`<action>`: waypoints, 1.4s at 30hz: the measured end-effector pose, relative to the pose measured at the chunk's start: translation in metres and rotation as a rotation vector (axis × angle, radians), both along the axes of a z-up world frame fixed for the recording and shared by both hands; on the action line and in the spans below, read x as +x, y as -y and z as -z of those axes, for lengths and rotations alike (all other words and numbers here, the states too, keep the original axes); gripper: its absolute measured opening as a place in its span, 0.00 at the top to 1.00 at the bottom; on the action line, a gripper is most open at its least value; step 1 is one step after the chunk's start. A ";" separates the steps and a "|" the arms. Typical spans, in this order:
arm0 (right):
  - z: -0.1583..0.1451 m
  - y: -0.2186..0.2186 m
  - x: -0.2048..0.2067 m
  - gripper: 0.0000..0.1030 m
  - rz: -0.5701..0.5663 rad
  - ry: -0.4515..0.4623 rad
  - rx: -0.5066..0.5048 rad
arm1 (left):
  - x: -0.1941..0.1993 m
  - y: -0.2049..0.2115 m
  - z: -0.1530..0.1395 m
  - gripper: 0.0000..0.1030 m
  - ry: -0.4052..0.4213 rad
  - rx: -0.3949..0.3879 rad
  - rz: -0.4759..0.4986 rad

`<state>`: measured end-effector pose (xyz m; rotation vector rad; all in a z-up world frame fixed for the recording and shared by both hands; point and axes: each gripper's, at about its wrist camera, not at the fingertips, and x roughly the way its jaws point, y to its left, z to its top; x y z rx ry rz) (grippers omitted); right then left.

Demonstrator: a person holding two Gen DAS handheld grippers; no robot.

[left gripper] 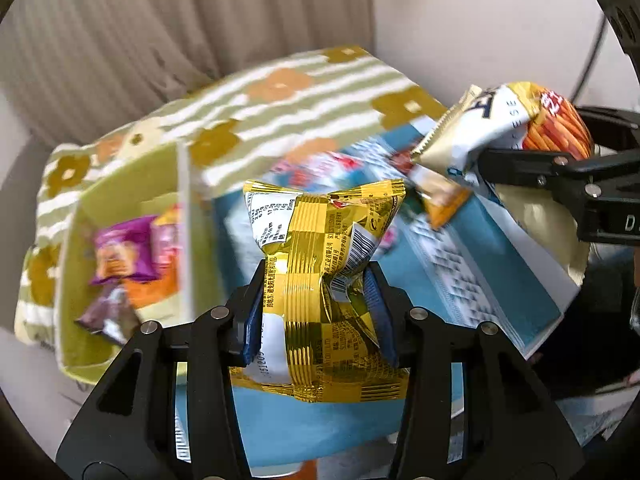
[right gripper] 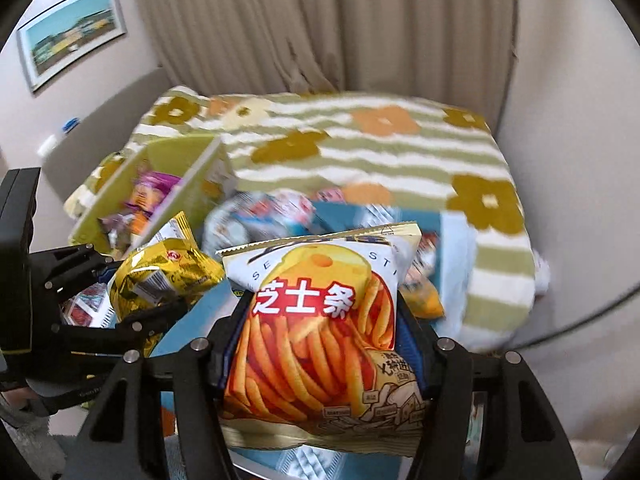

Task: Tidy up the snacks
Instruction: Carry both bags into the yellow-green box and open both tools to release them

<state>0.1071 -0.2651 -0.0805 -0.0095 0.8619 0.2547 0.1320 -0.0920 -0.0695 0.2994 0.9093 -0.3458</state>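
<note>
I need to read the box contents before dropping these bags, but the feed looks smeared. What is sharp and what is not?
Left wrist view: gold bag in the left gripper sharp; green box and its packets motion-blurred. Right wrist view: cheese stick bag in the right gripper crisp, glare on its foil; box and floral cloth smeared; fisheye bends edges.

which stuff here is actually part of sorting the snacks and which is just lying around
Part of the job:
- gold snack bag, held in the left gripper
- cheese stick bag, held in the right gripper
- green box with small snack packets inside
- loose snacks on the blue surface

Just lying about:
- flowered blanket
- curtain
- framed picture
</note>
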 end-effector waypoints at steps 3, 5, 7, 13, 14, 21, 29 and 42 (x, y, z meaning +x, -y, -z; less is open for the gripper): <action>-0.011 -0.026 0.012 0.43 -0.033 0.024 0.017 | 0.013 -0.031 -0.008 0.59 0.022 -0.010 -0.050; -0.017 -0.048 0.021 0.43 -0.055 0.041 0.036 | 0.022 -0.054 -0.011 0.59 0.029 -0.020 -0.078; -0.022 -0.070 0.034 0.43 -0.069 0.057 0.051 | 0.036 -0.078 -0.012 0.59 0.026 -0.029 -0.107; -0.035 -0.143 0.073 0.43 -0.105 0.083 0.074 | 0.075 -0.149 -0.014 0.59 0.022 -0.046 -0.173; -0.036 -0.152 0.080 0.43 -0.108 0.081 0.076 | 0.083 -0.162 -0.014 0.59 0.018 -0.049 -0.182; -0.030 -0.220 0.128 0.43 -0.099 0.048 0.086 | 0.136 -0.227 0.004 0.59 -0.043 -0.066 -0.217; -0.012 -0.254 0.163 0.43 -0.030 -0.014 0.097 | 0.181 -0.255 0.032 0.55 -0.137 -0.108 -0.180; 0.002 -0.267 0.182 0.42 0.049 -0.075 0.085 | 0.160 -0.292 0.036 0.01 -0.132 -0.164 -0.213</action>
